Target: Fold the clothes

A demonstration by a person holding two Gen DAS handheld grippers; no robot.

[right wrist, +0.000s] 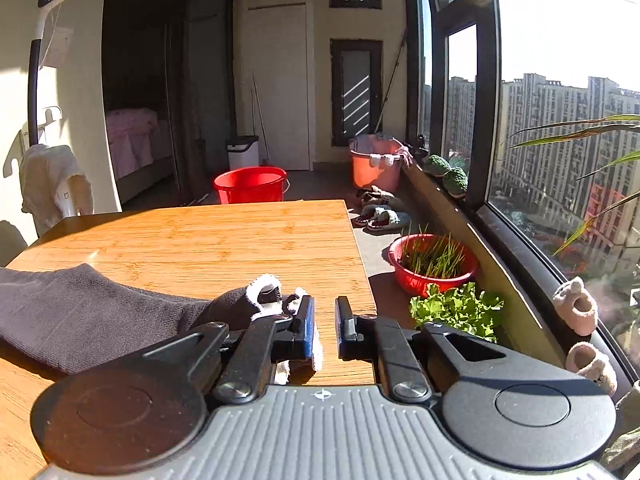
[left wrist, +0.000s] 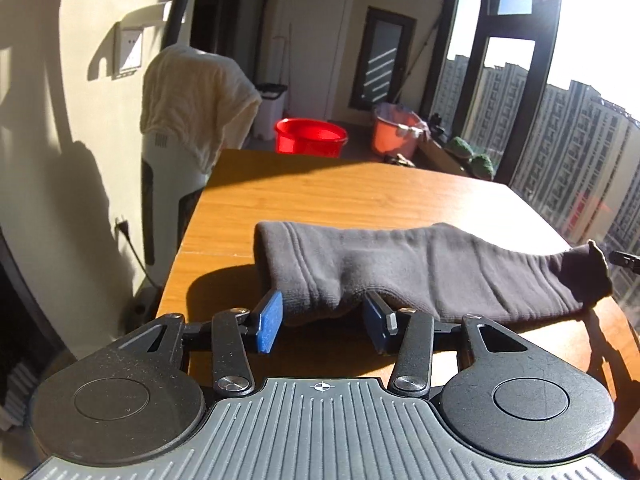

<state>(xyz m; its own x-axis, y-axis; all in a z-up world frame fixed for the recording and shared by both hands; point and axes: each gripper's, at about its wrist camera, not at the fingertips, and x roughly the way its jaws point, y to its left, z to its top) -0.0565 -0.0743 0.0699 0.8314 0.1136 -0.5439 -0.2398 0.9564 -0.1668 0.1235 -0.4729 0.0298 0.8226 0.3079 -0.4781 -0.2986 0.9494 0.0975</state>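
Left gripper (left wrist: 322, 322): jaws wide open, straddling the near edge of the dark grey ribbed knit sock (left wrist: 420, 268), nothing held. Right gripper (right wrist: 324, 330): approx. half open, empty, beside the sock's white-lined cuff (right wrist: 266, 292). Sock lies flat on the wooden bamboo table (right wrist: 200, 240); probably light, soft, limp, so pinch near the 2 ends.

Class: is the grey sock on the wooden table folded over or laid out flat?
Laid out flat. The grey sock stretches lengthwise across the table, with no part doubled over.
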